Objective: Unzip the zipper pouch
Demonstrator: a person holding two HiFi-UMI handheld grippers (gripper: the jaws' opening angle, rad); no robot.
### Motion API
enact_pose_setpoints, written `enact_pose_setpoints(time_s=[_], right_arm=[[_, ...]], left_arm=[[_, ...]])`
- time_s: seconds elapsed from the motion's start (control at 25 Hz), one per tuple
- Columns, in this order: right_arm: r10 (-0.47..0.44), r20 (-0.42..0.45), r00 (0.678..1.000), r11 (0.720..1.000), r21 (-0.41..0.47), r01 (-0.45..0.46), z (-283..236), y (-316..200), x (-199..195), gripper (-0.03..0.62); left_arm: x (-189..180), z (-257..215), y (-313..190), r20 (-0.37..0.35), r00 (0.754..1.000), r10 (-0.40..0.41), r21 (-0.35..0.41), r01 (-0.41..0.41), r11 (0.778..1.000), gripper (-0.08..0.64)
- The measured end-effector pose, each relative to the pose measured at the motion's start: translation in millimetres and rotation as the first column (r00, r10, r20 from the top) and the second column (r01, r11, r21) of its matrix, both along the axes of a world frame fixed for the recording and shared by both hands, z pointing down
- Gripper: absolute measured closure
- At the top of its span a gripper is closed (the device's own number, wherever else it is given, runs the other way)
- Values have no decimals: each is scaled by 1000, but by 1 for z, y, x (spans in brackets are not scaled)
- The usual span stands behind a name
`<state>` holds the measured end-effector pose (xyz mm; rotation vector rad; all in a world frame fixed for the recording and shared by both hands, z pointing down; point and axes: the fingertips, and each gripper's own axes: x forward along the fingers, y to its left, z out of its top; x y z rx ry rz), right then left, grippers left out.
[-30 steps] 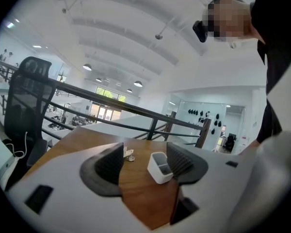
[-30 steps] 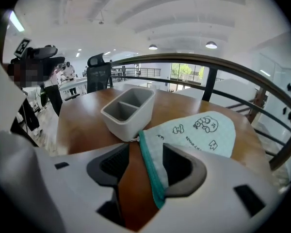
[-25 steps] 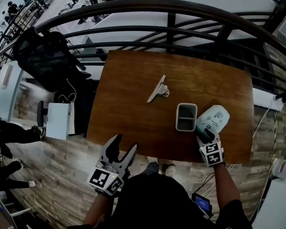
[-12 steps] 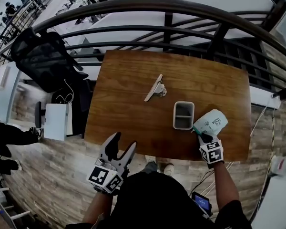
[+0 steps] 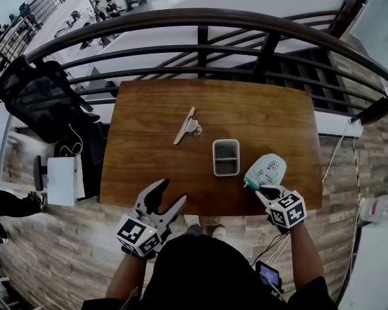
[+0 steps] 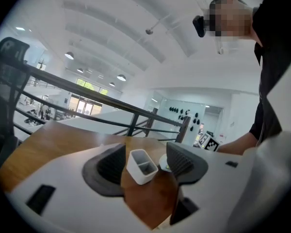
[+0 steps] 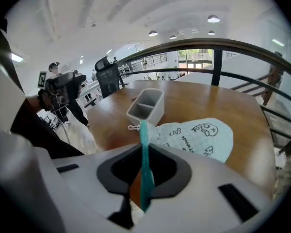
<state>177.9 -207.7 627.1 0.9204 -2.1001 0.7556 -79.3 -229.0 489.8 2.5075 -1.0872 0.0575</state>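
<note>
Now right claw (image 7: 144, 166), just closing, clamps the zipper pouch's (image 7: 218, 147) teal edge; left claw (image 6: 144, 165) gapes empty; print (image 7: 200, 128) unreadable.

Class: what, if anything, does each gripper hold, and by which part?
The right gripper, whose jaws have just been closing, grips the pale mint fabric zipper pouch by its teal zipper edge. The left gripper holds nothing.

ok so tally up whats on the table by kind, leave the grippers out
zipper pouch: 1
white two-compartment holder: 1
small clip-like piece: 1
total: 3
</note>
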Motion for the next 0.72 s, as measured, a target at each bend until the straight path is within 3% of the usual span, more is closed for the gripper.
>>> enact_pose_setpoints(time_s=[0.12,0.28,0.52,0.72], right_arm=[[-34,43,999,999,11,33,-23,5,-6,558],[-94,71,993,995,35,91,-49,11,-14,558],[-179,176,968,984,36,175,-82,10,-34,558],[-305,253,918,952,49,303,-109,18,-59,558]], left_arm=[[23,2,4,-32,992,124,2,-124,992,291],[51,0,14,-66,962,266,23,-265,964,322],[85,-7,25,3,897,441,84,-440,894,322],[95,-12,29,21,858,513,105,-512,853,324]])
